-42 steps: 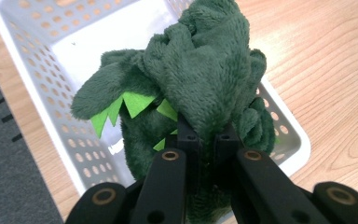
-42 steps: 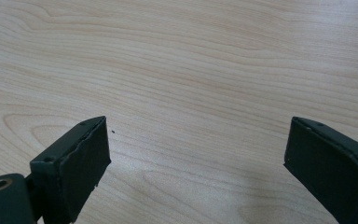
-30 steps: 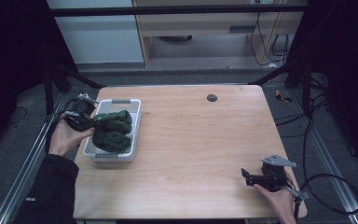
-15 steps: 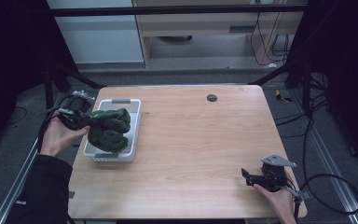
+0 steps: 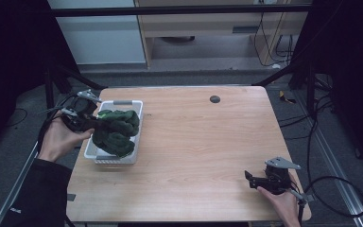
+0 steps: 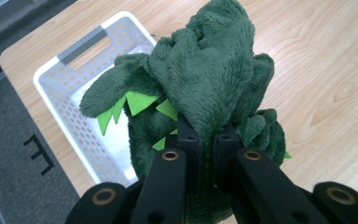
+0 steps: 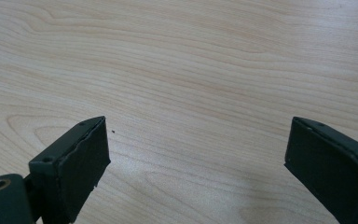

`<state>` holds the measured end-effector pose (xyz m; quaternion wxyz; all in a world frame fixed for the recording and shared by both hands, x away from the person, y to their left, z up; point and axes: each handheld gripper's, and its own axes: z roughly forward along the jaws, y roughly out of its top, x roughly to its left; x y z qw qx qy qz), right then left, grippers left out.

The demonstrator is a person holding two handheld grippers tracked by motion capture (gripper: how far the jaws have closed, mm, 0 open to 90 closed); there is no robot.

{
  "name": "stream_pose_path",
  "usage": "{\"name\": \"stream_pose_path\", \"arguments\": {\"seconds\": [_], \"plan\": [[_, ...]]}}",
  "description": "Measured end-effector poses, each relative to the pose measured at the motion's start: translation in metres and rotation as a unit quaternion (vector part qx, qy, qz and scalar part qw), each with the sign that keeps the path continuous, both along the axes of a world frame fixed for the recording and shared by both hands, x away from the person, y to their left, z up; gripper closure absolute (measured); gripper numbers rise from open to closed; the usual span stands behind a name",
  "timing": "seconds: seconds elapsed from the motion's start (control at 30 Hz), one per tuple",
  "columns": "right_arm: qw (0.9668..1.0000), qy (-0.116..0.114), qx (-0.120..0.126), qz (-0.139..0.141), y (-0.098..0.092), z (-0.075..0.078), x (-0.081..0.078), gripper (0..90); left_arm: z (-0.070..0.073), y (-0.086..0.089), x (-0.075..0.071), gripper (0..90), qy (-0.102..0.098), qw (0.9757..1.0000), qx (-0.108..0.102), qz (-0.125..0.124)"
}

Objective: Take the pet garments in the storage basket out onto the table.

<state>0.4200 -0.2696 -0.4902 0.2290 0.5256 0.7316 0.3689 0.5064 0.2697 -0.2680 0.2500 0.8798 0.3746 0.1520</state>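
While no writing is readable anywhere:
Left tool (image 6: 207, 140): clenched on green plush toy (image 6: 205, 79), above white basket (image 5: 134, 108).
Right tool (image 7: 196, 163): released, over bare bench (image 5: 208, 156).

High view dim overall; dark, almost black at left and right edges and corners. Wooden table (image 5: 194, 156) evenly lit from above, no glare, only soft faint shadows under white basket (image 5: 123, 158) and right gripper (image 5: 249, 178). Slightly soft, low detail, mild noise in the dark floor areas. Left gripper view brighter and sharp on green plush toy (image 6: 205, 70); black linkage at bottom edge close and a bit soft. Right gripper view bright, flat, diffuse; wood grain crisp at centre, softer toward top edge; jaws dark, little surface detail, faint shadow beneath them.
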Motion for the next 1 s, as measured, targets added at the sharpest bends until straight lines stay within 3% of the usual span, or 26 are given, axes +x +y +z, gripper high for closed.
{"name": "stream_pose_path", "arguments": {"seconds": [0.53, 1.0], "plan": [[1.0000, -0.001, 0.003, -0.001, 0.000, 0.001, 0.000, 6.4, 0.006, -0.039, -0.008, 85.6, -0.001, 0.9985, 0.013, -0.054], [1.0000, -0.009, -0.003, 0.002, -0.001, 0.001, 0.000, 6.3, 0.003, -0.079, -0.008, 85.6, 0.005, 0.9946, 0.025, -0.100]]}}
